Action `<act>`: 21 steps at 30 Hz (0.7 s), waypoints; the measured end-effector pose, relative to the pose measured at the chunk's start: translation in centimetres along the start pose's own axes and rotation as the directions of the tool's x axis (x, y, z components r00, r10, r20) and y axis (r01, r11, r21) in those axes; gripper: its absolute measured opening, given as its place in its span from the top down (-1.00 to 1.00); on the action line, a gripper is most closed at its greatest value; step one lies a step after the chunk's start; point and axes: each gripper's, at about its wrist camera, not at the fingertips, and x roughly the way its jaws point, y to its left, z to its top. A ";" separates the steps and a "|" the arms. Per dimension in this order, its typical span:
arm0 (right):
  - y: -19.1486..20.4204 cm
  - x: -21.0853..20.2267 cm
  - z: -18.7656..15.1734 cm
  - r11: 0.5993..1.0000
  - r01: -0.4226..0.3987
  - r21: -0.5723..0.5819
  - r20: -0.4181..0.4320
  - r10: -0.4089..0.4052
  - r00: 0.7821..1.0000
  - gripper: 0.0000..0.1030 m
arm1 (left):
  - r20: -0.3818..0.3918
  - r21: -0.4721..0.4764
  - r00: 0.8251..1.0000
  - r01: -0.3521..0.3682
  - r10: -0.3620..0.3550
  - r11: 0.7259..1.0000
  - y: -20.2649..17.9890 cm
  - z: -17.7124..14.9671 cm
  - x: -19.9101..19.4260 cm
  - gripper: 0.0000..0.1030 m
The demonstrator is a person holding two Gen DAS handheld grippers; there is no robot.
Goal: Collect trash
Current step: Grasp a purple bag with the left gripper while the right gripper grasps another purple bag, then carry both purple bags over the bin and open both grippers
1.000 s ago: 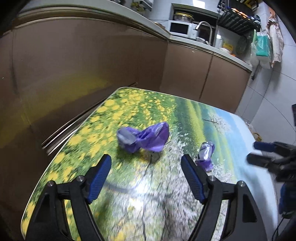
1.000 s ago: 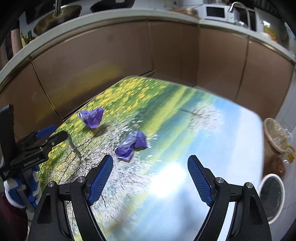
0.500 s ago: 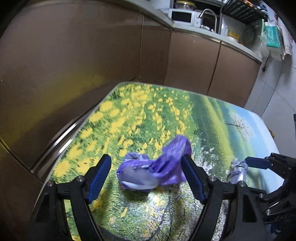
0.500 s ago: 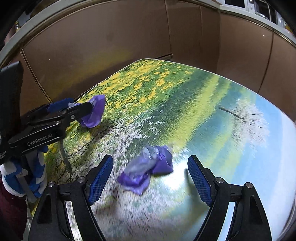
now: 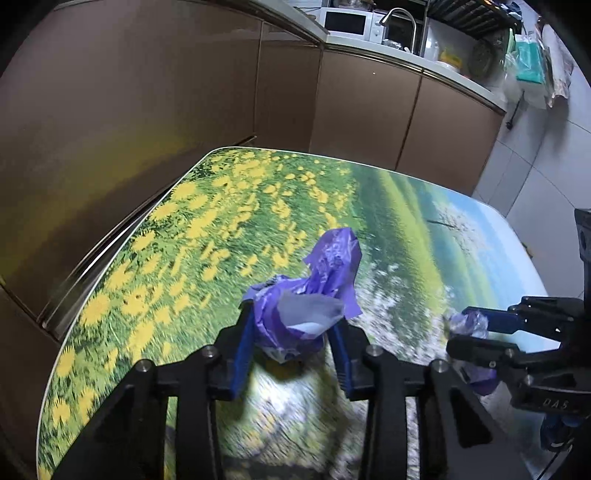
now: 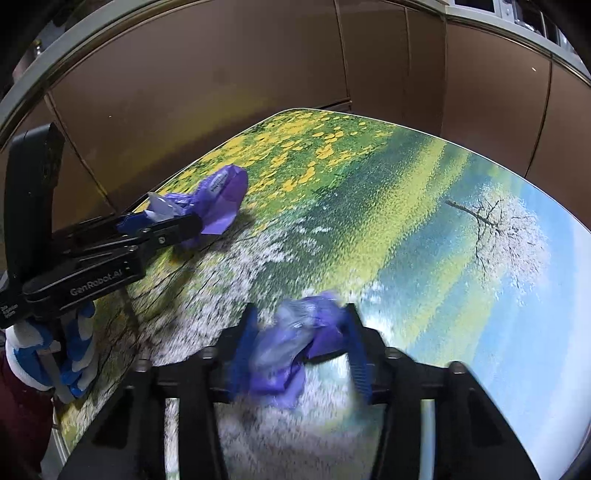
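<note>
Two crumpled purple wrappers lie on the table with the flower-meadow print (image 5: 229,206). My left gripper (image 5: 293,334) is shut on the larger wrapper (image 5: 314,295), whose far end sticks up past the fingers; it also shows in the right wrist view (image 6: 218,201) at the left gripper's tips. My right gripper (image 6: 299,343) is shut on the smaller wrapper (image 6: 291,350), low over the table; in the left wrist view this wrapper (image 5: 471,325) sits between the right gripper's fingers at the right.
Brown kitchen cabinets (image 5: 147,110) stand close along the table's left and far edges. A counter with a microwave (image 5: 347,22) and a tap lies behind. The table print (image 6: 461,221) stretches to the right, with tiled floor (image 5: 535,177) past its right edge.
Both grippers moved forward onto their wrappers and closed on them; half a second ago both sets of jaws were wide open around the wrappers.
</note>
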 end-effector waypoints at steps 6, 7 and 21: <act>-0.6 -3.5 -1.8 1.000 -0.005 0.012 0.020 0.004 1.000 0.31 | 0.023 -0.021 1.000 0.012 -0.011 1.000 -1.5 -1.5 -3.5 0.36; -0.7 -4.2 -2.2 1.000 -0.006 0.018 0.027 0.005 1.000 0.31 | 0.026 -0.021 1.000 0.012 -0.012 1.000 -1.8 -1.7 -4.1 0.36; -2.5 -16.2 -7.3 0.998 -0.003 0.056 0.187 -0.008 0.982 0.32 | 0.082 0.008 0.997 0.003 -0.003 1.000 -8.6 -4.8 -14.2 0.36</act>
